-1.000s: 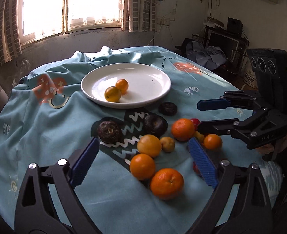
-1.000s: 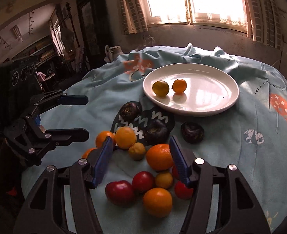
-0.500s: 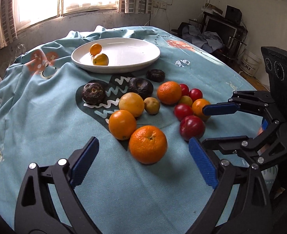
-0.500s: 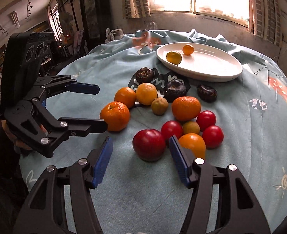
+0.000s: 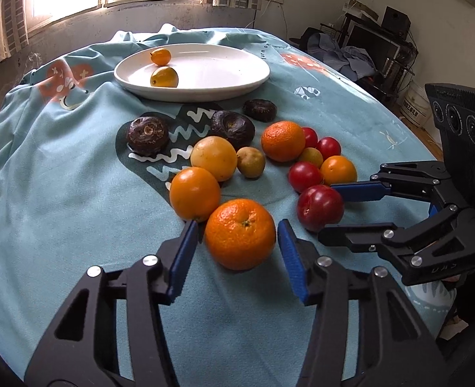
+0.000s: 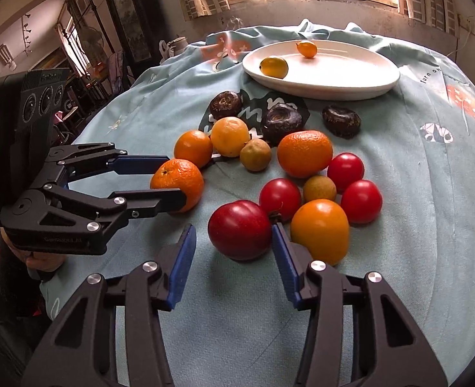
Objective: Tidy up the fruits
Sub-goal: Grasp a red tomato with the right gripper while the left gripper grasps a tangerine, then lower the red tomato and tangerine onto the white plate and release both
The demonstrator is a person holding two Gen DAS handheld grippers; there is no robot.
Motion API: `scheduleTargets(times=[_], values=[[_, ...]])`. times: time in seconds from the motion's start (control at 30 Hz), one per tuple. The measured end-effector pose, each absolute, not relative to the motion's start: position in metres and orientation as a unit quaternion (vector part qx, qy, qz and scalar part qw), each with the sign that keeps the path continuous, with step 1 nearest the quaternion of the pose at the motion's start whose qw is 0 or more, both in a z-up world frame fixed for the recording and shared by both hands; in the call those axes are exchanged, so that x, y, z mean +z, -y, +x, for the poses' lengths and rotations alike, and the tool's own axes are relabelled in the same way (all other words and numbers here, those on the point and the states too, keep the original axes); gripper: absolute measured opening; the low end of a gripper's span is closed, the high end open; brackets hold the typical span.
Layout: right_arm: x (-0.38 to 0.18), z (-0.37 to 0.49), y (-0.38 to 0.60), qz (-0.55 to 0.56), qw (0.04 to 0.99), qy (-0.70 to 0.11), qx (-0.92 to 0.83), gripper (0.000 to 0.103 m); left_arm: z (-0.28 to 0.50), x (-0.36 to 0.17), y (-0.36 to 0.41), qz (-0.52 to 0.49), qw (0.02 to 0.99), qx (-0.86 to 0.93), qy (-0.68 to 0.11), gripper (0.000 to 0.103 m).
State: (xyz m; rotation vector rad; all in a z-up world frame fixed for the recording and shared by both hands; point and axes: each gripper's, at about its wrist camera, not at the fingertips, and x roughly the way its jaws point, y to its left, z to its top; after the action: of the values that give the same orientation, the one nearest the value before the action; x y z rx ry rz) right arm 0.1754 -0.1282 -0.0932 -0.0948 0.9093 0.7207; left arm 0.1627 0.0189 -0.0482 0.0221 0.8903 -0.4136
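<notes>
- Left tongs (image 5: 237,242): jaws closing around a mandarin (image 5: 240,233) at the near edge of the fruit cluster. The fruit sits between the blue pads (image 5: 182,258); a thin gap shows on each side in the left wrist view, so not yet gripped. Mandarin rests on the cloth.
- Right tongs (image 6: 234,245): jaws closing around a large red plum (image 6: 239,229), nearest of the red fruit. The right pad is close against or touching it, the left pad stands clear. Plum lies on the cloth.
- Both tongs point downward, side by side, near each other; each shows in the other's camera.
- Counter covered by a pale blue printed cloth (image 5: 60,193).
- White plate (image 5: 237,80) at the far side, holding two small yellow-orange fruits (image 5: 163,76), apart from each other.
- Between plate and tongs: three dark brown wrinkled fruits (image 5: 147,134), then oranges (image 5: 194,193), a large mandarin (image 5: 282,140), a small tan fruit (image 5: 251,162).
- Right of those: a tight group of small red fruits (image 6: 345,167), one small yellowish one among them, and an orange tomato-like fruit (image 6: 319,230) just beside the plum.
- A person's hand (image 6: 44,259) shows under the left tongs' handle.
</notes>
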Motion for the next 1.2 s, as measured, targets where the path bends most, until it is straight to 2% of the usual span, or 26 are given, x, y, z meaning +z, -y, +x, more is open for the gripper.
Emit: scheduleTargets(times=[0.27, 0.3, 0.37, 0.67, 0.9, 1.07, 1.2], values=[[-0.094, 0.177, 0.123, -0.049, 0.836, -0.432, 0.335, 0.05, 0.166, -0.055, -0.015, 0.009, 0.873, -0.201, -0.444, 0.051], [-0.094, 0.178, 0.123, -0.049, 0.836, -0.432, 0.334, 0.047, 0.166, -0.055, -0.015, 0.009, 0.873, -0.202, -0.444, 0.047], [-0.095, 0.178, 0.125, -0.047, 0.837, -0.434, 0.329, 0.043, 0.167, -0.055, -0.015, 0.007, 0.873, -0.202, -0.444, 0.047], [-0.094, 0.18, 0.13, -0.031, 0.835, -0.434, 0.336, 0.041, 0.165, -0.053, -0.017, -0.001, 0.876, -0.201, -0.438, 0.046], [-0.07, 0.174, 0.138, 0.01, 0.841, -0.384, 0.381, 0.041, 0.159, -0.035, -0.025, -0.035, 0.882, -0.227, -0.411, 0.046], [-0.034, 0.205, 0.152, 0.033, 0.876, -0.334, 0.347, 0.041, 0.188, 0.002, -0.032, -0.05, 0.893, -0.235, -0.381, 0.046], [-0.021, 0.258, 0.156, 0.039, 0.902, -0.315, 0.294, 0.041, 0.247, 0.021, -0.036, -0.049, 0.905, -0.198, -0.373, 0.046]])
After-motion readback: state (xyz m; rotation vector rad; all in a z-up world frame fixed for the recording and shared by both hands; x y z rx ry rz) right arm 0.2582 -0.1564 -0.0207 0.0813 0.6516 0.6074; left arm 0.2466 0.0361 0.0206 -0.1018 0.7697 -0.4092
